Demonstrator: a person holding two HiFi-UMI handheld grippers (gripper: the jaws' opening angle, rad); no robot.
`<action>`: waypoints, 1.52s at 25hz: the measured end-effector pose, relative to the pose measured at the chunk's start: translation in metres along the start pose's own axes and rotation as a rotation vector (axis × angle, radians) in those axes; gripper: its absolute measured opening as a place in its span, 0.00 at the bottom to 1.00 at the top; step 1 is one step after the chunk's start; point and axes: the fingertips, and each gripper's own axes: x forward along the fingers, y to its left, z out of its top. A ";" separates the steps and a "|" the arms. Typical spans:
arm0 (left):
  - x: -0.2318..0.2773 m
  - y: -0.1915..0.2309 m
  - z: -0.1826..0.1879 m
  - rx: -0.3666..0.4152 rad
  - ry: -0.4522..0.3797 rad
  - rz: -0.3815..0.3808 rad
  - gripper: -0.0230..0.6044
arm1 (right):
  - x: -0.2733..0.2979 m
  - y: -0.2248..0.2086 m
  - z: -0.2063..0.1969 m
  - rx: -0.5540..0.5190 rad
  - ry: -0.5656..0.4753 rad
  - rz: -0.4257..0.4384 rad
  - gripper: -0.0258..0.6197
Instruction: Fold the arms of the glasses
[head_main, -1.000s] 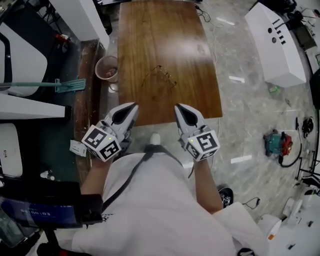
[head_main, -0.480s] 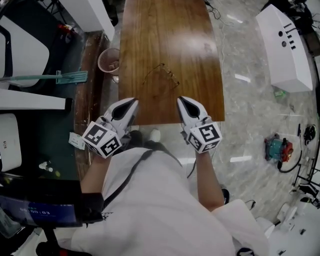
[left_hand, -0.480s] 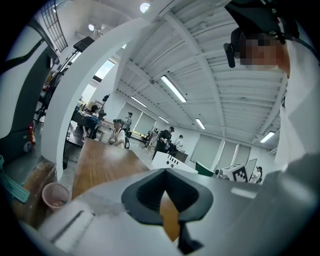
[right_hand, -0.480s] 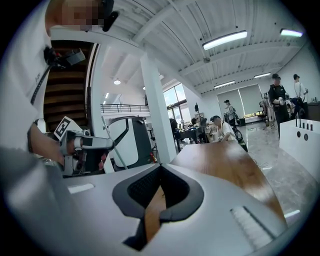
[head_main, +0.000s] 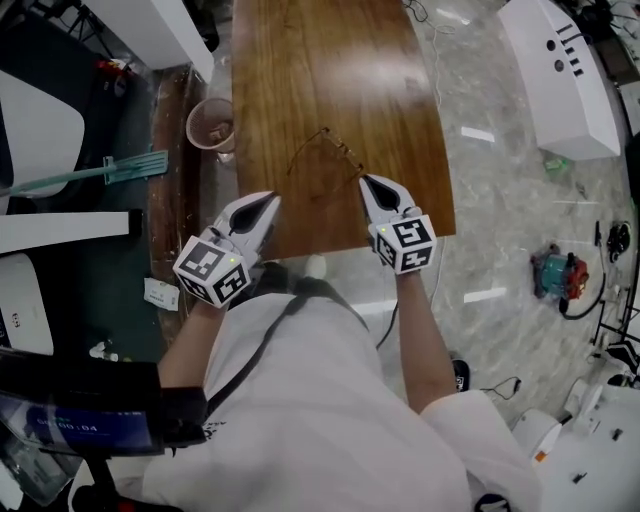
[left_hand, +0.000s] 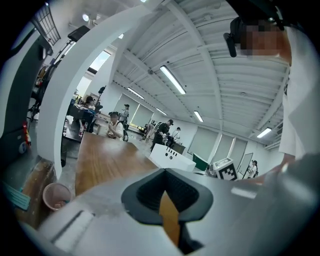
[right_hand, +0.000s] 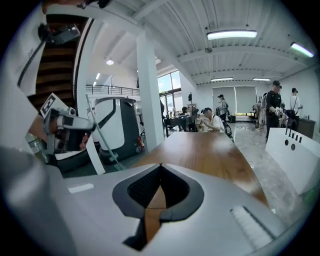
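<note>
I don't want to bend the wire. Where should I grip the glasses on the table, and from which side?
Probably one arm of the glasses near its free tip, from the near edge of the table. The thin frame lies flat, arms seemingly open toward that edge, so the tips come first. Hinges are too small to see.

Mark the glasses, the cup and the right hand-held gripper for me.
glasses (head_main: 338, 147), head view, on the thin front frame.
cup (head_main: 191, 125), head view, on its left rim.
right hand-held gripper (head_main: 366, 180), head view, at the tips of its closed jaws.
</note>
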 end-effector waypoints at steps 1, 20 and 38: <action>0.001 0.005 -0.001 -0.004 0.005 -0.002 0.04 | 0.009 -0.005 -0.005 -0.010 0.026 -0.012 0.05; 0.066 0.042 -0.045 -0.010 0.152 -0.042 0.09 | 0.119 -0.058 -0.064 -0.172 0.360 0.008 0.18; 0.101 0.053 -0.072 -0.018 0.203 -0.019 0.09 | 0.158 -0.067 -0.096 -0.197 0.557 0.074 0.10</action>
